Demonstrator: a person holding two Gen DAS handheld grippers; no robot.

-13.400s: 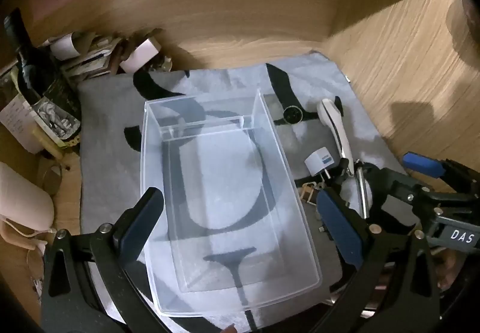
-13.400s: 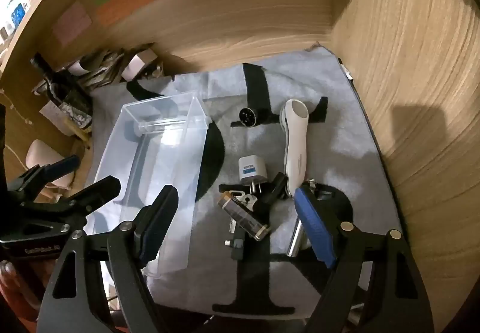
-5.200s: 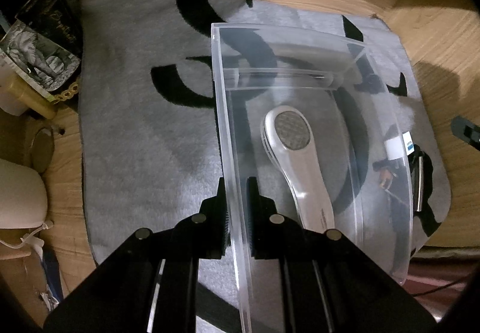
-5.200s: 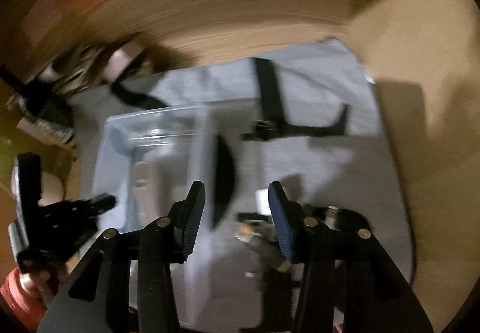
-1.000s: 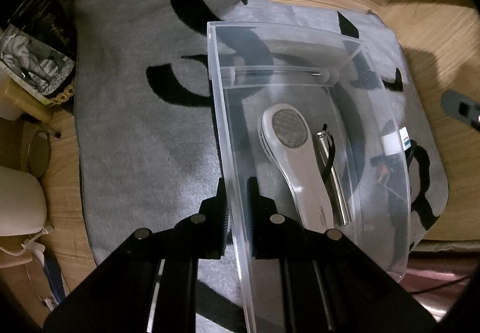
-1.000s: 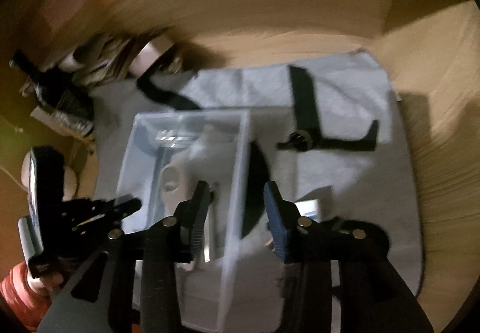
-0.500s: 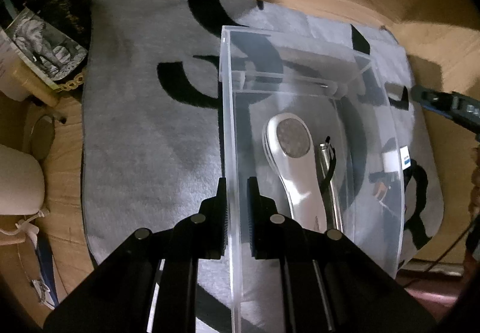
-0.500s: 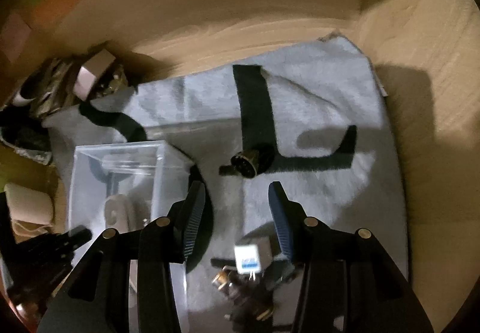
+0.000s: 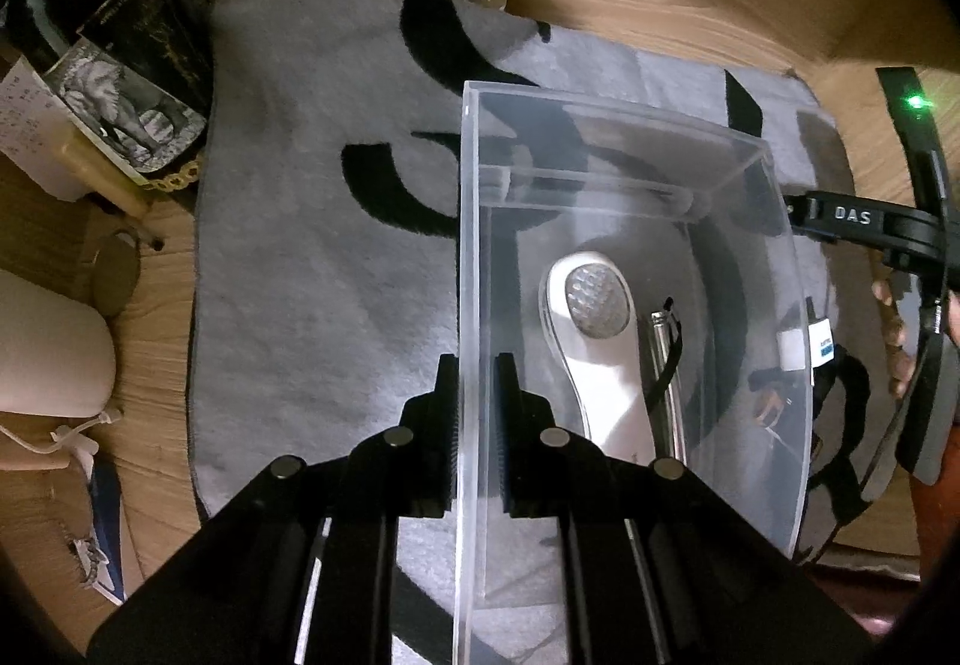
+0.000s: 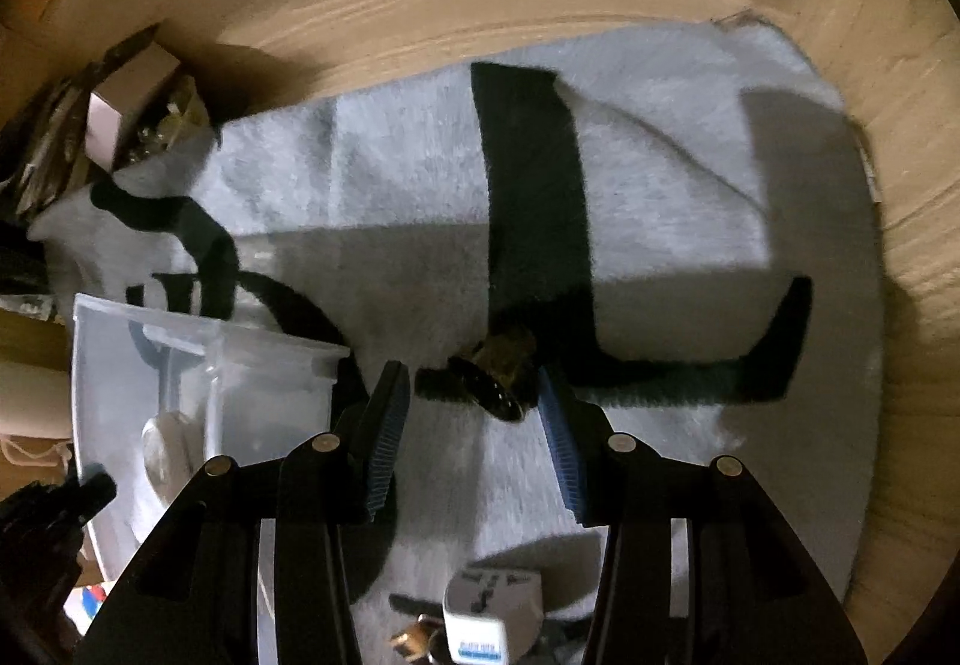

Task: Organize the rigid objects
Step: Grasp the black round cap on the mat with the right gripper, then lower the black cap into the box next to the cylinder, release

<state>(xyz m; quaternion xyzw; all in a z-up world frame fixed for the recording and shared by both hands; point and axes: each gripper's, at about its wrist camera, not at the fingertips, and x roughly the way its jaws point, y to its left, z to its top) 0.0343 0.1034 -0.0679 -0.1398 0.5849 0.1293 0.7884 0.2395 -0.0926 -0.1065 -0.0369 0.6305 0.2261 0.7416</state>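
Observation:
My left gripper (image 9: pixel 477 365) is shut on the left wall of the clear plastic box (image 9: pixel 630 155), which stands on the grey mat. In the box lie a white handheld device (image 9: pixel 591 341) and a silver metal cylinder (image 9: pixel 666 383). My right gripper (image 10: pixel 474 389) hangs low over the mat, open. A small round dark object (image 10: pixel 501 380) lies between its fingertips, close to the right pad (image 10: pixel 555 425) and well apart from the left one. A white plug adapter (image 10: pixel 489 617) sits near the bottom edge between that gripper's arms. The box (image 10: pixel 204 341) is to this gripper's left.
The grey mat (image 10: pixel 690 185) with black marks is bounded by wooden walls behind and on the right. Books and papers (image 9: pixel 120 65) and a pink box (image 10: pixel 129 89) crowd the back left corner. A brass piece (image 10: pixel 411 638) lies by the plug adapter.
My right gripper has come down and away from the box to the round dark object, which now lies between its fingertips. My left gripper keeps its hold on the box wall.

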